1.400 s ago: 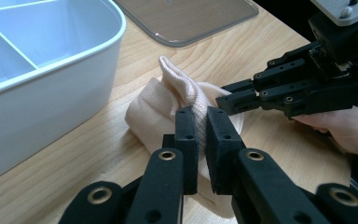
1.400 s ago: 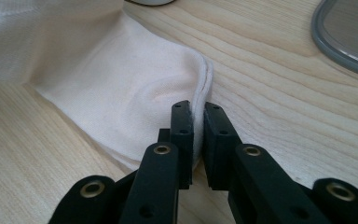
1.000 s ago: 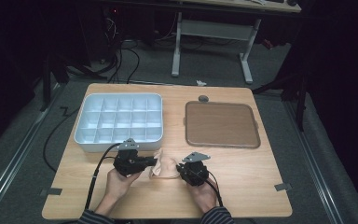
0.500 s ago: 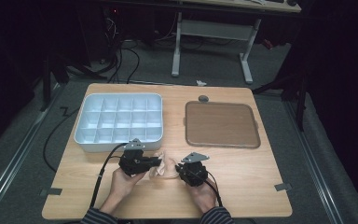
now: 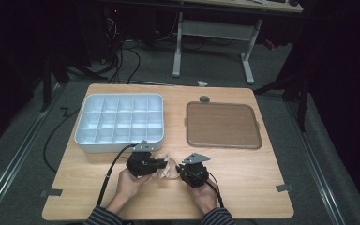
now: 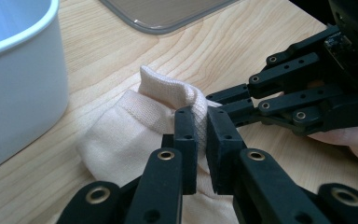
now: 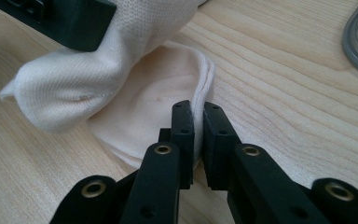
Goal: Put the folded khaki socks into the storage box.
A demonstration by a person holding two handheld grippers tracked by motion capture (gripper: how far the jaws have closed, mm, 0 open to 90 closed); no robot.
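Note:
A cream knitted sock point(image 5: 168, 167) lies on the wooden table near its front edge, between my two grippers. My left gripper point(image 5: 161, 164) is shut on a raised fold of the sock point(image 6: 168, 100), with the cloth pinched between its pads. From the other side, my right gripper point(image 5: 180, 171) is shut on the sock's curved edge point(image 7: 200, 88). In the left gripper view the right gripper point(image 6: 219, 100) reaches in from the right. The left gripper's black jaw crosses the top left of the right gripper view, holding the sock's bunched part point(image 7: 65, 88) up.
A white tray of several compartments point(image 5: 157, 101) stands at the back left, close behind my left gripper. A flat brown lid point(image 5: 222, 124) lies at the back right. Cables trail from both grippers toward the table's front.
My left hand and gripper have slid right toward the right gripper, bunching the sock between them. The right gripper has stayed in place.

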